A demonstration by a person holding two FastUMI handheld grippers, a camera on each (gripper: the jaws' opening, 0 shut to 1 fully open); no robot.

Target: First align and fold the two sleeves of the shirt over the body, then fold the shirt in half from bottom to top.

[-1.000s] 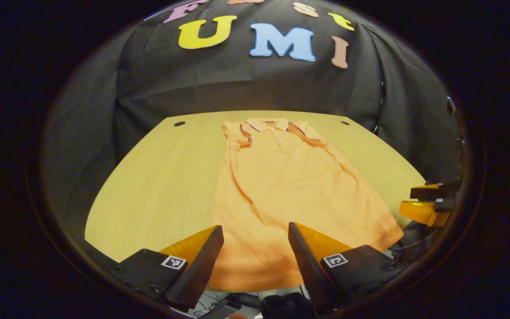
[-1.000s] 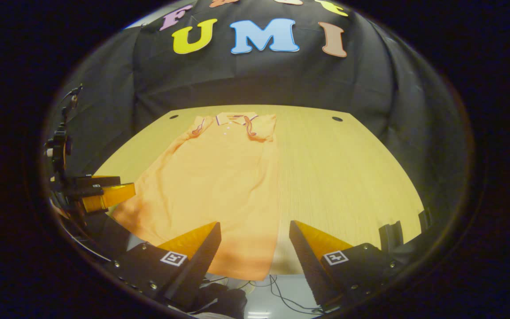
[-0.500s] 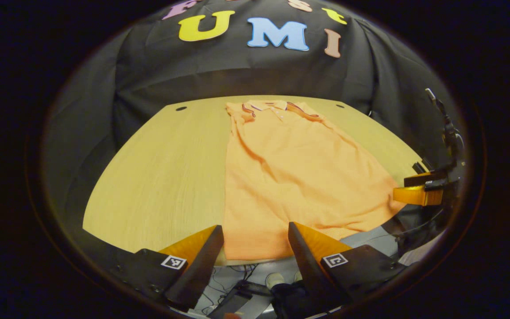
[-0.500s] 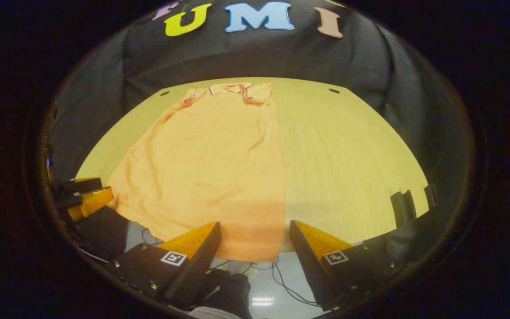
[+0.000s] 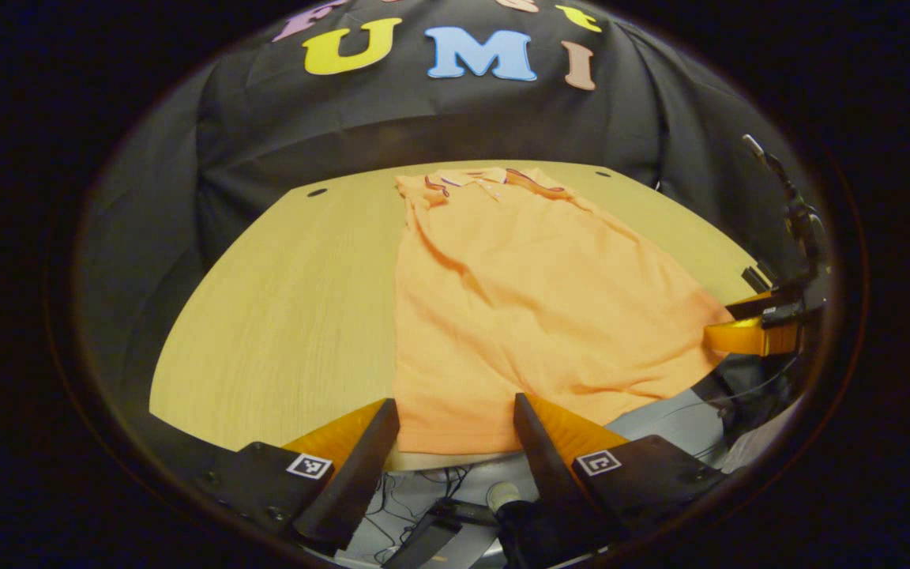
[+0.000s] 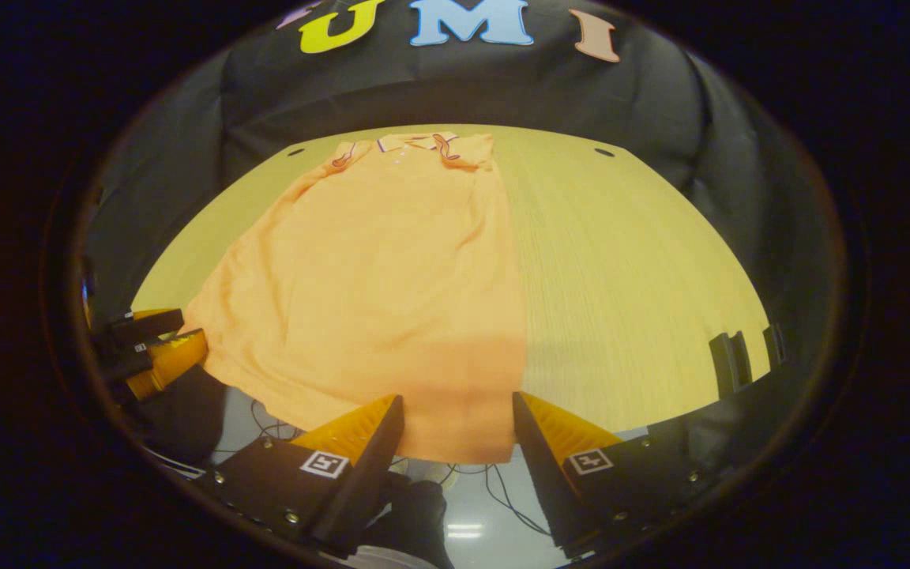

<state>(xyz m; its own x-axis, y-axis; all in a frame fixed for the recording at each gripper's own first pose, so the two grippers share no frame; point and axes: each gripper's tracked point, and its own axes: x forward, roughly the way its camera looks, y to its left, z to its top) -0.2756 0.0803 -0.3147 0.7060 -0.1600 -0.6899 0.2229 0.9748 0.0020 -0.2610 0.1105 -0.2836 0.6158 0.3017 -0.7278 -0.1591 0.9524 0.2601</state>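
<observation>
in the left gripper view my left gripper (image 5: 455,431) sits at the near edge of the wooden table (image 5: 281,316) with its two fingers spread wide apart, nothing between them but the bottom hem of the orange polo shirt (image 5: 526,292), which they do not pinch. the shirt lies flat, collar (image 5: 477,175) at the far end by the black cloth wall, both sleeves folded in over the body, hem hanging slightly past the near edge. off to the right i see the right gripper (image 5: 751,328) just beside the shirt's lower corner; from here i cannot tell whether it touches the cloth.

in the right gripper view my right gripper (image 6: 455,431) is likewise parted wide, fingers either side of the shirt's (image 6: 392,276) lower right hem corner and gripping nothing. the table (image 6: 629,292) lies bare to the right of the shirt. at the left edge the left gripper (image 6: 155,352) shows close to the other hem corner. cables (image 6: 502,498) trail on the floor below the table edge.
</observation>
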